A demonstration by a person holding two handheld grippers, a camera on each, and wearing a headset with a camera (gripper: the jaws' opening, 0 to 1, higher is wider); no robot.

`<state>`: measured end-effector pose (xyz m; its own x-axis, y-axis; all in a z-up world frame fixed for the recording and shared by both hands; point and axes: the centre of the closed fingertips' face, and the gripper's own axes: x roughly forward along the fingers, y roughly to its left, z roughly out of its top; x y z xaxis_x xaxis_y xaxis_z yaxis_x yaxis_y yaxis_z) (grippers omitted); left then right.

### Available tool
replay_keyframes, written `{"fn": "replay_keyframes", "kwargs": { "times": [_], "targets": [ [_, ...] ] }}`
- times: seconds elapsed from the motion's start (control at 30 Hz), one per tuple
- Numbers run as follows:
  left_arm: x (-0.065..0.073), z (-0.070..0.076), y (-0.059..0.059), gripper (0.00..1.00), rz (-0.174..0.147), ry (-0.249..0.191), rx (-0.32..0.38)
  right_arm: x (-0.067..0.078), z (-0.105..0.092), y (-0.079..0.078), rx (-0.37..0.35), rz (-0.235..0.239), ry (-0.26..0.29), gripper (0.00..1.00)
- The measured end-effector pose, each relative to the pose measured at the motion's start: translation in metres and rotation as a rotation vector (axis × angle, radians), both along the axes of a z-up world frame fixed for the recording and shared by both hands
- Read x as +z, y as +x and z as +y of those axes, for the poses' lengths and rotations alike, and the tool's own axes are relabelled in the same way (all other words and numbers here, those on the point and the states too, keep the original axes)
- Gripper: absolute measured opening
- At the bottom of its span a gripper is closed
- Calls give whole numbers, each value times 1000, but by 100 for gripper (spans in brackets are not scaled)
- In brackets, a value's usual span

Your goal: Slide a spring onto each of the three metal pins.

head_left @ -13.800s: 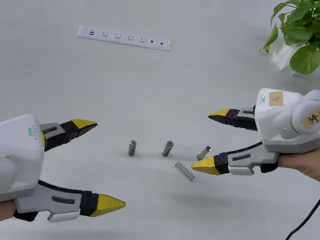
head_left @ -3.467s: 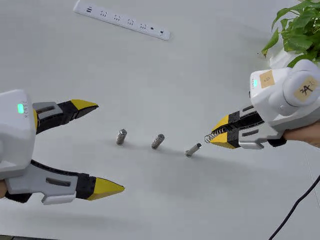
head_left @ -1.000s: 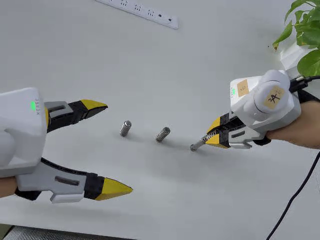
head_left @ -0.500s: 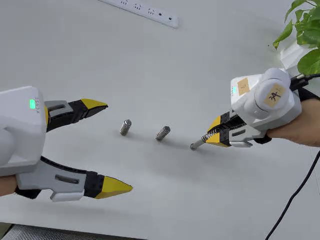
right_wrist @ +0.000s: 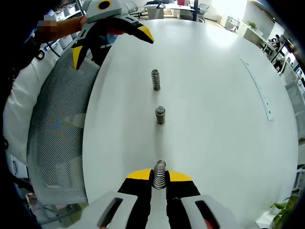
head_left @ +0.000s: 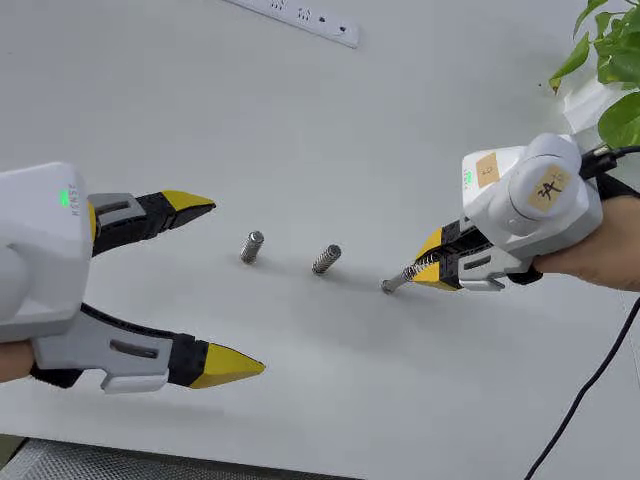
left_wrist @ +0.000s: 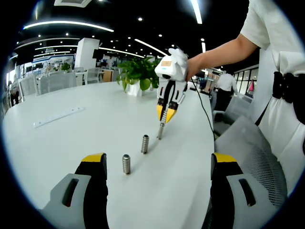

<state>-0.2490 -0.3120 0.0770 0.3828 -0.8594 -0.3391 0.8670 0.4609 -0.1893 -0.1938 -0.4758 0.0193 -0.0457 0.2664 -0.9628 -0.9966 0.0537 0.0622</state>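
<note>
pinching a spring (head_left: pixel 420 267) between its clenched jaws, the right gripper (head_left: pixel 430 268) hovers low over the white surface (head_left: pixel 300 130), the coil poking out past its yellow tips. the spring's free end meets the top of the third pin (head_left: pixel 390 285), which leans toward that gripper; whether the coil has passed over the tip i cannot tell. the middle pin (head_left: pixel 326 259) and the left pin (head_left: pixel 252 246) stand in a row beside it, each already wearing a spring. the left gripper (head_left: pixel 238 287) hangs released, jaws wide apart, near the left pin and touching nothing. a power strip (head_left: pixel 300 15) lies at the far edge and a plant (head_left: pixel 610 70) sits on the right.
</note>
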Motion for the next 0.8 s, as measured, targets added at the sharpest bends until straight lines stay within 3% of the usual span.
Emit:
{"fn": "replay_keyframes", "kwargs": {
  "times": [0.8],
  "targets": [
    [-2,1,-1,88,6,1,0,-14,2,-3,21,5,-19,8]
  ]
}}
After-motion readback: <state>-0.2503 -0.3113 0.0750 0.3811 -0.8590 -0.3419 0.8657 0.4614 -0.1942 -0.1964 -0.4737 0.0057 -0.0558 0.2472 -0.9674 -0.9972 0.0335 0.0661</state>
